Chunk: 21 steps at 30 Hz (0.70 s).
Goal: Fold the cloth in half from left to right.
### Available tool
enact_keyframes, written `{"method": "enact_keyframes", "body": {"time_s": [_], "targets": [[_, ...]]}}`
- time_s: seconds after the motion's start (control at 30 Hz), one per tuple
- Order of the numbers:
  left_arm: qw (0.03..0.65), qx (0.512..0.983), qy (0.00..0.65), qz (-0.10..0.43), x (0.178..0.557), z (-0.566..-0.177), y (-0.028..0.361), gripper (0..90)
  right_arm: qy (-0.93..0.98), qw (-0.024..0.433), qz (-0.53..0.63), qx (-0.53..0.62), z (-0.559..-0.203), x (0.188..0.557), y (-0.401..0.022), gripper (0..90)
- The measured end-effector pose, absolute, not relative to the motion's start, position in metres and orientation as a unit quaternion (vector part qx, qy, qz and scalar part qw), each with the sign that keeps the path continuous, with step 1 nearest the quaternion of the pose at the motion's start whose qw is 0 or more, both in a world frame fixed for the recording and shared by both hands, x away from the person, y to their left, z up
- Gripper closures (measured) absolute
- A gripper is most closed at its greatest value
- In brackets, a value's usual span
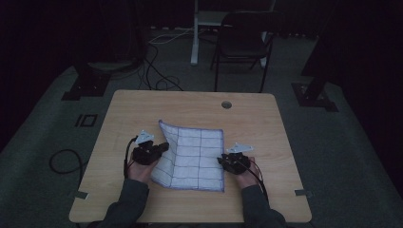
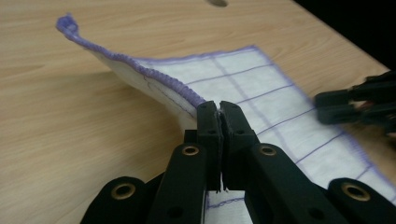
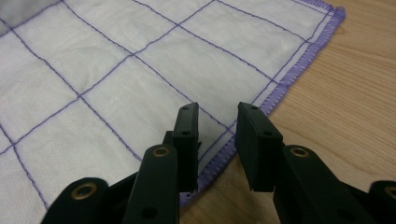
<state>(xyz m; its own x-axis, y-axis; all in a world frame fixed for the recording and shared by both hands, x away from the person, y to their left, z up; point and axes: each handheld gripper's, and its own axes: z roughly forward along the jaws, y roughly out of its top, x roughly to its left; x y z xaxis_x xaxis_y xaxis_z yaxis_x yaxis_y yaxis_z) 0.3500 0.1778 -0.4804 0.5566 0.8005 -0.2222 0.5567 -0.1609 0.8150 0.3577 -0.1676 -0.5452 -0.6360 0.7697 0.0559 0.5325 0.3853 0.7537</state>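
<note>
Pinching cloth (image 2: 261, 88) edge, left tongs (image 2: 219, 108)

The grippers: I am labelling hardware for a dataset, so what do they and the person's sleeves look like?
Both the left gripper and the right gripper are black, each topped by a pale grey three-cornered plate. Up close, the flat rectangular jaws sit on black link arms with brass-coloured rivets. A dark cable trails from the left one; thin dark and reddish wires run from the right. The sleeves are dark grey.

A light wooden table (image 1: 142, 199) with a round grommet hole (image 1: 226, 104) is seen; behind it, a dark folding chair (image 1: 242, 40) and floor cables (image 1: 159, 78) are visible.
</note>
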Motion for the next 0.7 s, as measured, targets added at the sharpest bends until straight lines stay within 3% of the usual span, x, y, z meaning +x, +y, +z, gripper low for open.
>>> {"method": "enact_keyframes", "body": {"time_s": [0.7], "targets": [[0.497,0.752,0.418,0.114,0.357,-0.463,0.144,88.6,0.816,0.152,0.389,0.399,-0.546,0.358,-0.168,69.9]]}}
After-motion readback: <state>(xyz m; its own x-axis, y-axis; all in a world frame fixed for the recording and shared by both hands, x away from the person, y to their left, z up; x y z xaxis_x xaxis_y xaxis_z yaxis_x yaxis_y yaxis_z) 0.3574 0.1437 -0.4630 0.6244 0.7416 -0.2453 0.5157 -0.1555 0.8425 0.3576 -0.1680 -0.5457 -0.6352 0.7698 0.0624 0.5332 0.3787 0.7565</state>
